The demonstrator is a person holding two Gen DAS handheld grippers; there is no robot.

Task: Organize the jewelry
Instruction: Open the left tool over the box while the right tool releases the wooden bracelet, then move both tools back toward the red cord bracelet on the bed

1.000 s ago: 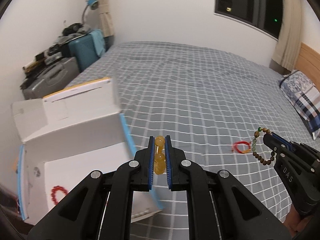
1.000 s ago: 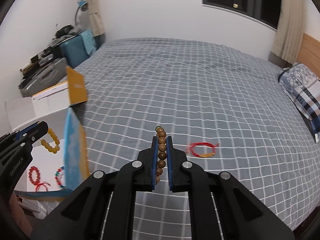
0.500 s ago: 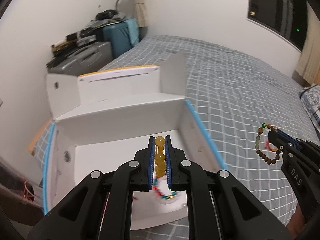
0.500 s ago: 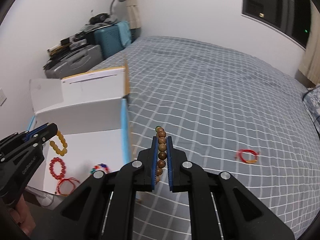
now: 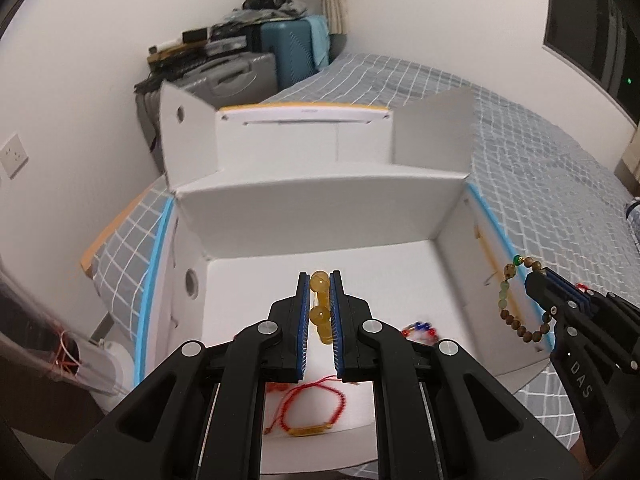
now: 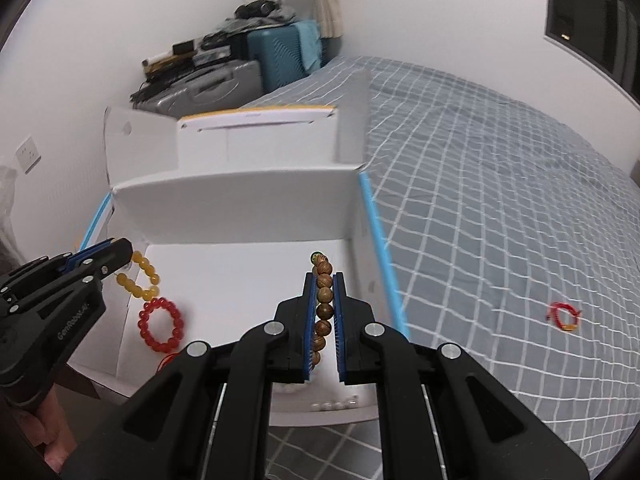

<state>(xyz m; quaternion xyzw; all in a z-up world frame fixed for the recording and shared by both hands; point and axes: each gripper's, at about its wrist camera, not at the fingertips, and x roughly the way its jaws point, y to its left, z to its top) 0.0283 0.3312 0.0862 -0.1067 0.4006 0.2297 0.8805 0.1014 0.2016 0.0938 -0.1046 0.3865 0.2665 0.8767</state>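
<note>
My left gripper (image 5: 319, 280) is shut on a yellow bead bracelet (image 5: 320, 308) and hangs over the open white box (image 5: 320, 208). My right gripper (image 6: 323, 276) is shut on a brown wooden bead bracelet (image 6: 324, 300), also above the box, near its right wall. Each gripper shows in the other's view: the right gripper (image 5: 538, 278) with its brown loop dangling, the left gripper (image 6: 120, 252) with its yellow loop (image 6: 138, 278). Inside the box lie a red bead bracelet (image 6: 161, 325), a red cord bracelet (image 5: 316, 412) and a multicoloured bead bracelet (image 5: 418, 329).
The box sits at the corner of a grey checked bed (image 6: 500, 200). Another red cord bracelet (image 6: 564, 316) lies on the bedspread to the right. Suitcases (image 5: 276, 52) and clutter stand by the wall behind the box. A white wall socket (image 5: 12, 156) is at the left.
Both grippers swung left from over the bedspread to above the open box, still shut on their bracelets. The box now fills both views, and the loose red cord bracelet has slid to the right.
</note>
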